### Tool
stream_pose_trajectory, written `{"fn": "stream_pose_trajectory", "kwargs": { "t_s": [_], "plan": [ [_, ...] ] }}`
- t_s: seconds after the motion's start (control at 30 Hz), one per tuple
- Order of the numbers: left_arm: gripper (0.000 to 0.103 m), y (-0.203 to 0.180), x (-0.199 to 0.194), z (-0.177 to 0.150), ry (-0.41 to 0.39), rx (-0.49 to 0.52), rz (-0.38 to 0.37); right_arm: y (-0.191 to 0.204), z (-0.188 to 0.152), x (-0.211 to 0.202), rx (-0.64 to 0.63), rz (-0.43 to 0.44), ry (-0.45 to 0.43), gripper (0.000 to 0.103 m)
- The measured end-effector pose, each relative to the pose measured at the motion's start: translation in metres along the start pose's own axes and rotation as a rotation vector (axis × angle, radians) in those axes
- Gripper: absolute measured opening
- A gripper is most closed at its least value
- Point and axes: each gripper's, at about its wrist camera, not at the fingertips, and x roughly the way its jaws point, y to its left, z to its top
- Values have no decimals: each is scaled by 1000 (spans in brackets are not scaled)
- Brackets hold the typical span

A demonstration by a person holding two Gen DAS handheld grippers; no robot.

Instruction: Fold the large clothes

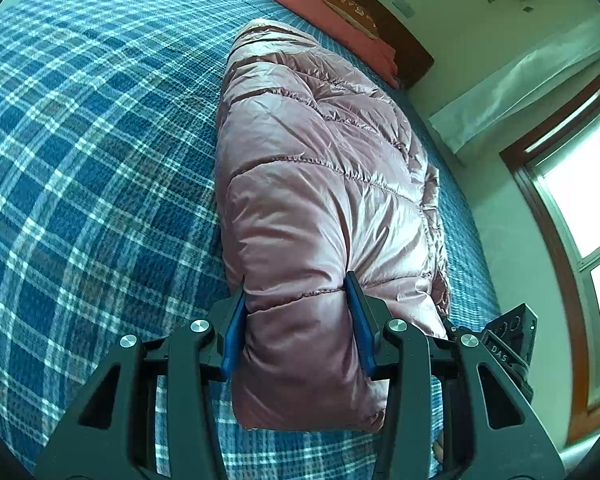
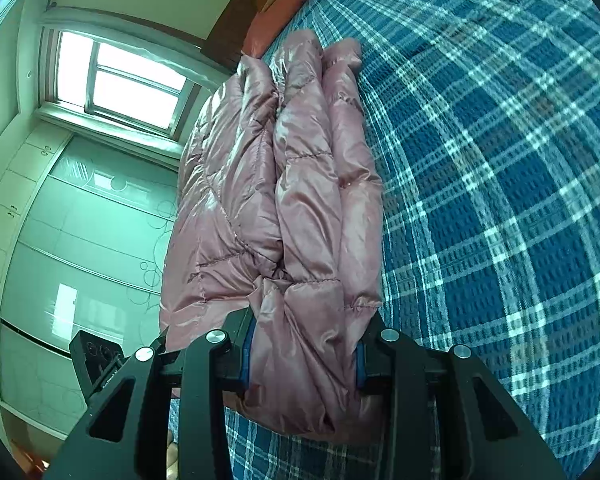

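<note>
A shiny pink quilted puffer jacket (image 1: 316,168) lies folded lengthwise on a blue plaid bedspread (image 1: 92,152). My left gripper (image 1: 298,312) is shut on the thick near end of the jacket, its blue pads pressing both sides. In the right wrist view the same jacket (image 2: 284,184) shows as stacked layers, and my right gripper (image 2: 304,340) is shut on its bunched near end. Each gripper shows at the edge of the other's view, the right gripper (image 1: 512,340) to the right and the left gripper (image 2: 100,360) to the left.
The plaid bedspread (image 2: 500,200) covers a wide bed. A red pillow (image 1: 332,24) and dark headboard (image 1: 380,8) lie at the far end. A window (image 2: 120,84) and pale wardrobe doors (image 2: 80,240) stand beside the bed.
</note>
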Motion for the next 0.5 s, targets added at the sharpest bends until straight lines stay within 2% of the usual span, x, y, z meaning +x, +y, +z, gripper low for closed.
{"fn": "stream_pose_trajectory", "kwargs": {
  "t_s": [0.5],
  "plan": [
    [43,1,1,-5,7,25,-10,-5,-2,-2,13,10,-7,36]
  ]
}}
